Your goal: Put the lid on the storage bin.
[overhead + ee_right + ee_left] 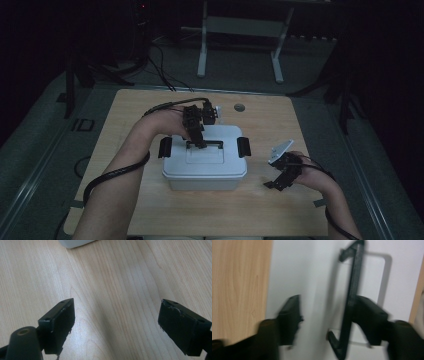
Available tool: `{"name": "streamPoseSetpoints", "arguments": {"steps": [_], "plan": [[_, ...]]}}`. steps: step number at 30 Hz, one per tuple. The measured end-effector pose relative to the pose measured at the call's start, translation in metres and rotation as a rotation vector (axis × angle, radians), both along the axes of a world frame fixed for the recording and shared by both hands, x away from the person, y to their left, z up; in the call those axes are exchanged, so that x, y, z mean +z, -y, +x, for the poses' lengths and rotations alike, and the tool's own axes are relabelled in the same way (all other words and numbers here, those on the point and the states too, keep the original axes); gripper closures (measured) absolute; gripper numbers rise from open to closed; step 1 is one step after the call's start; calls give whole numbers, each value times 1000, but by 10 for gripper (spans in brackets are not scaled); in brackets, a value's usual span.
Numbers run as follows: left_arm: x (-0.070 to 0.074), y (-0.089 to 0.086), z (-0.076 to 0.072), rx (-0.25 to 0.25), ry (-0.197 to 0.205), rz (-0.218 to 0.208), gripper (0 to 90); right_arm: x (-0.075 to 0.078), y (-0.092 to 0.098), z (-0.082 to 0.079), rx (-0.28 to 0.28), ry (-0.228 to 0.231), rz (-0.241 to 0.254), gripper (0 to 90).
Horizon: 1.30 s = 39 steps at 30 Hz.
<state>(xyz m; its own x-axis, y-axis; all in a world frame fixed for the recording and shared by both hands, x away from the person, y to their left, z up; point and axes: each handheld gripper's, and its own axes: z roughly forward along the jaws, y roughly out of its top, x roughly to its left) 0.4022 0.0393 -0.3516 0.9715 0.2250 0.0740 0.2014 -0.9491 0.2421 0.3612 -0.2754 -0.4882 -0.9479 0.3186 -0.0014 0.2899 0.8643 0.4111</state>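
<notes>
In the left gripper view the left tool [325, 315] stands with its two blocky, matt black jaws apart. The thin black handle [350, 300] of the box runs between them, close against the jaw at the right of the frame, while the other jaw stands clear of it, so nothing is clamped. The picture is smeared, so I cannot tell whether the right-hand jaw touches the bar. The handle is a slim, flat-sided plastic bar with bent ends, lying over a shallow rounded-rectangle recess in the smooth white lid [294, 270].

In the high view the left tool [196, 139] sits at the middle of the frame over the white box [205, 170], a squat plastic container with rounded corners and a black clip [165, 147] on its left end and a second clip [243, 147] on its right end. The handle [212, 144] lies across the top of the lid.

The right tool [116, 322] is wide open, its rectangular pads with scuffed edges held over bare pale wood grain with nothing between them. In the high view it [278, 184] hangs at the lower right of the box, well apart from it, topped by a grey three-cornered plate.

The surface [280, 120] is a light wood-grain board with a small round grommet [239, 107] near its far edge.
</notes>
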Motion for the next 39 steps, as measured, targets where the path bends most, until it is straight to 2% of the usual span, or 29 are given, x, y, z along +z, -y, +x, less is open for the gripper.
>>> {"name": "streamPoseSetpoints", "arguments": {"steps": [2,4,8,10,11,15,18,21,27,34,39], "plan": [[0,-6,-1,12,-2,-2,158,0,0,0,-2,3,1,139],[1,-14,-2,24,-2,-19,89,0,0,0,-4,2,1,139],[4,-30,-5,45,5,-86,80,0,-2,1,-3,3,0,139],[5,-38,-8,55,22,-112,69,0,-3,1,-2,3,2,139],[5,-41,-9,53,27,-116,69,0,-3,1,-5,2,3,139],[3,-62,-13,96,52,-159,60,1,-4,1,-2,3,4,139],[2,-70,-15,108,55,-177,35,1,-5,1,-2,4,9,139],[2,-83,-18,136,76,-219,28,0,-4,1,-7,3,12,139],[-1,-107,-25,167,102,-247,28,0,-4,1,-12,3,10,139],[-11,-127,-31,198,86,-268,28,0,-2,1,-13,7,14,139],[-20,-147,-39,227,105,-276,27,-1,1,1,-28,8,14,139]]}}
